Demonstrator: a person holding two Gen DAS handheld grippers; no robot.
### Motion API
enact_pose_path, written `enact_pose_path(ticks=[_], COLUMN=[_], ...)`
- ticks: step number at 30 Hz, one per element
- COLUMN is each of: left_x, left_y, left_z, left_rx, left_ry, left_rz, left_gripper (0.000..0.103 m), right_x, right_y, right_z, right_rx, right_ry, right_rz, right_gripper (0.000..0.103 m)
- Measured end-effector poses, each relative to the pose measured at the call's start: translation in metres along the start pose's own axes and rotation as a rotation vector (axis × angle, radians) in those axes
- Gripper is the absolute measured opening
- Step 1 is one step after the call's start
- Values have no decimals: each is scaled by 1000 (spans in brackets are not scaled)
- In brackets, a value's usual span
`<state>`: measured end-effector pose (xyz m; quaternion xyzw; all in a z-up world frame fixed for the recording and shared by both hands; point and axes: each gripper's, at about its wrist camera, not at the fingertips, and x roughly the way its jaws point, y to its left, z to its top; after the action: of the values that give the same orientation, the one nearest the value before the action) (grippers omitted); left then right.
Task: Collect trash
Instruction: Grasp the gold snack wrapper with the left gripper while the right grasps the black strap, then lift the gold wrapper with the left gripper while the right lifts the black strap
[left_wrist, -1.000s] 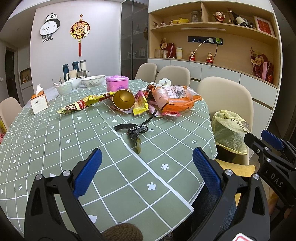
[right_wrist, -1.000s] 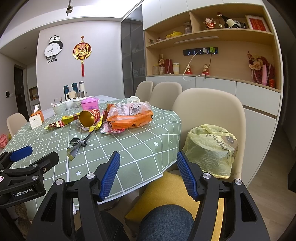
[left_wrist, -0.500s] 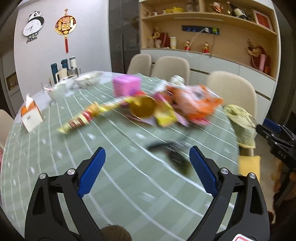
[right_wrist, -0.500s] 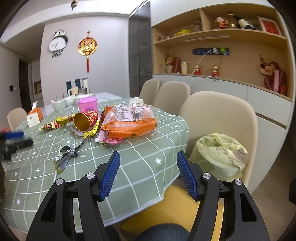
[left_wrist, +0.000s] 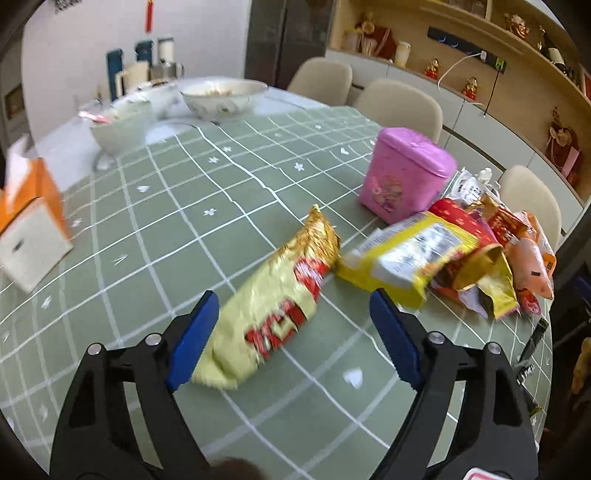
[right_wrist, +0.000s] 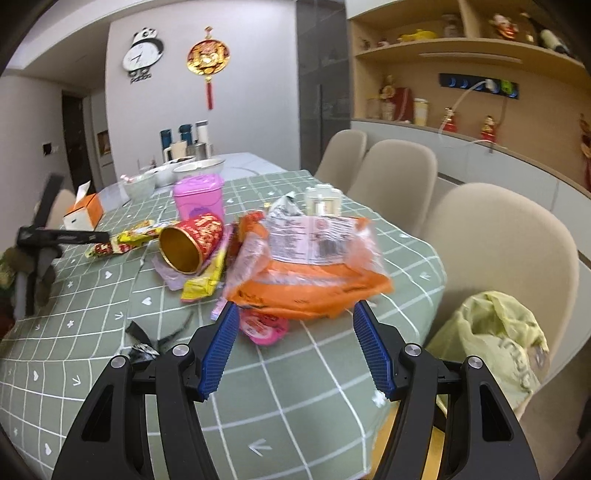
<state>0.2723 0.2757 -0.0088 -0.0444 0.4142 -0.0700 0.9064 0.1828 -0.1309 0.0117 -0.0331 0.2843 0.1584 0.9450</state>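
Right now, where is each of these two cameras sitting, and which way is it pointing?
Left wrist: rides the left gripper, low over the green table, facing the gold snack wrapper lying between its open blue fingers.
Right wrist: rides the right gripper at the table's edge, facing the orange bag; its open fingers and, far left, the left gripper show.
Shared: pink tin, tissue box, gold wrapper.

A round table (left_wrist: 192, 206) in green checked cloth carries a gold snack wrapper (left_wrist: 273, 299) near, a pink tin (left_wrist: 402, 177) right, and bowls (left_wrist: 221, 96) far.
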Motion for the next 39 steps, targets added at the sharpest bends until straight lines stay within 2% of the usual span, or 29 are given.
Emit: enact_pose_path(ticks=[2,4,7,17,20,22,24,25,27,28,31,36,39], left_x=[12,19,11,-45,-56,-61,-68,-70,-72,-74,-81,-97,-94], left_y=[3,-1,-19,-87,-91,-91,-96,-98,-104,-109,-124,-156,-164], left_z=[5,7,-3,-50,-56,-60,-63,-64,-65,-65,-63,-56,-55], left_rx=[-25,-28,-9,38,14,7,11,12,8,6,14,48,23], left_ry=[49,77,69,27,15,4,-12,-17,-22,-26,-55,-164,-176], left_rz=[-8,-26,-51,-144,-154,-147,-133,-129,-135,-140,-143,-90,-93], left_gripper=[67,38,30,28,28,28,28,28,28,28,28,28,28], right_x=[2,5,10,44,60,63,60,57,50,45,26,9,7], right_y=[5,13,26,96,113,118,119,118,111,105,80,39,26], right_z=[1,3,3,0,-7,-14,-21,-22,-23,-21,-11,0,-3], right_rx=[-13,-22,-55,-279,-342,-385,-416,-419,-397,-368,-301,-220,-198], right_ry=[7,27,58,210,274,298,305,304,291,276,208,141,135], right_rz=[23,92,159,393,404,382,367,356,354,367,346,324,322], right_gripper=[61,61,61,60,54,41,35,29,26,18,11,8,8])
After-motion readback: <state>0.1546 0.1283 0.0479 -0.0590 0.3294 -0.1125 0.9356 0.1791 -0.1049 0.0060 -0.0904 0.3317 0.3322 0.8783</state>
